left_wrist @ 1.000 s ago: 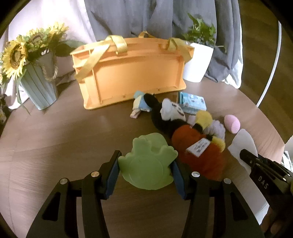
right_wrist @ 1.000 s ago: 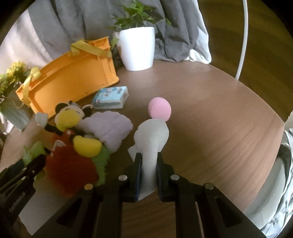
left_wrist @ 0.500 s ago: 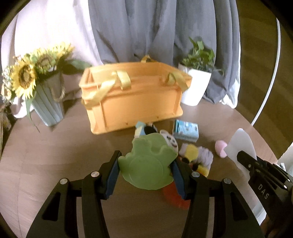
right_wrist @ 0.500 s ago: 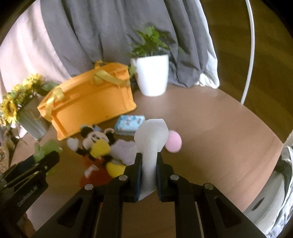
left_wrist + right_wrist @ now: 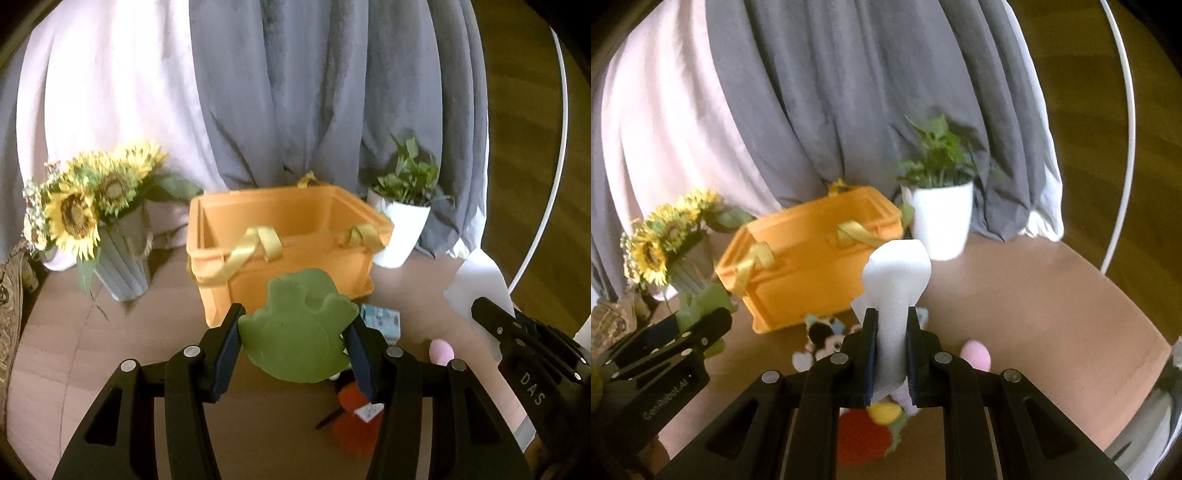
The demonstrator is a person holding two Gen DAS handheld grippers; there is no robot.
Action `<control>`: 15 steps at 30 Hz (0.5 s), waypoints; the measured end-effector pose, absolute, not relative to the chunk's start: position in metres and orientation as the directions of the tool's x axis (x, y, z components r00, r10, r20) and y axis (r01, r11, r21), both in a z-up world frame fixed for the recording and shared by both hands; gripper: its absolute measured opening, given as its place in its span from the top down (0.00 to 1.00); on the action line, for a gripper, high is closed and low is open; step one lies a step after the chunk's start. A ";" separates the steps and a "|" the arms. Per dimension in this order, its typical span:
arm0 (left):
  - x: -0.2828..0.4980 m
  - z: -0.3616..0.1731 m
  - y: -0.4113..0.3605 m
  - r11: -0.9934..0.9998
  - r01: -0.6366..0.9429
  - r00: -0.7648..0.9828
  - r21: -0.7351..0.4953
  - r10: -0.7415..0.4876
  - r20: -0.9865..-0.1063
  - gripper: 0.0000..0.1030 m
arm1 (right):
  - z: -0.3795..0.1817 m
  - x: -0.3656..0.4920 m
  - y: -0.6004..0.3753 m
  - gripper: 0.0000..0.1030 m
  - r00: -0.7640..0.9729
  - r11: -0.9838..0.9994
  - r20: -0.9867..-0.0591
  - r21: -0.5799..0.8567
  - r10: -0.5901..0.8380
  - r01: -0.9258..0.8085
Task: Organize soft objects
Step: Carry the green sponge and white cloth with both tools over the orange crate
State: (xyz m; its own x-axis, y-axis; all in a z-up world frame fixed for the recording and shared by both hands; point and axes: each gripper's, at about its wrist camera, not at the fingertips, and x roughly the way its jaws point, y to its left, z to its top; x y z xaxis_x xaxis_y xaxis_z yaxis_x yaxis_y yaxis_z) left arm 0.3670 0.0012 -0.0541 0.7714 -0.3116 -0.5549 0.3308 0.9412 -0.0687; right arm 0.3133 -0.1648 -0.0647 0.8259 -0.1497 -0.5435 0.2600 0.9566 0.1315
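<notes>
My left gripper (image 5: 293,343) is shut on a green frog-shaped soft toy (image 5: 299,328) and holds it up in the air in front of the open orange basket (image 5: 284,247). My right gripper (image 5: 891,345) is shut on a white foam piece (image 5: 895,280), also raised, with the orange basket (image 5: 809,266) beyond it to the left. On the table below lie a Mickey plush (image 5: 822,341), a red-orange plush (image 5: 354,421) and a pink ball (image 5: 977,354).
A sunflower vase (image 5: 118,254) stands left of the basket. A white potted plant (image 5: 400,229) stands to its right. A small blue packet (image 5: 382,321) lies near the basket's front right corner. Grey and white curtains hang behind the round wooden table (image 5: 1052,314).
Both grippers have risen from the table with their loads, the green toy and the white foam. The view now looks across at the basket's open top instead of down on the toy pile.
</notes>
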 end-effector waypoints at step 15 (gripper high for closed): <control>0.391 0.001 0.002 0.958 0.286 0.866 -0.037 -0.275 -0.418 0.49 | -0.018 0.348 -0.155 0.86 0.903 0.980 -0.418 0.121 -0.095 0.159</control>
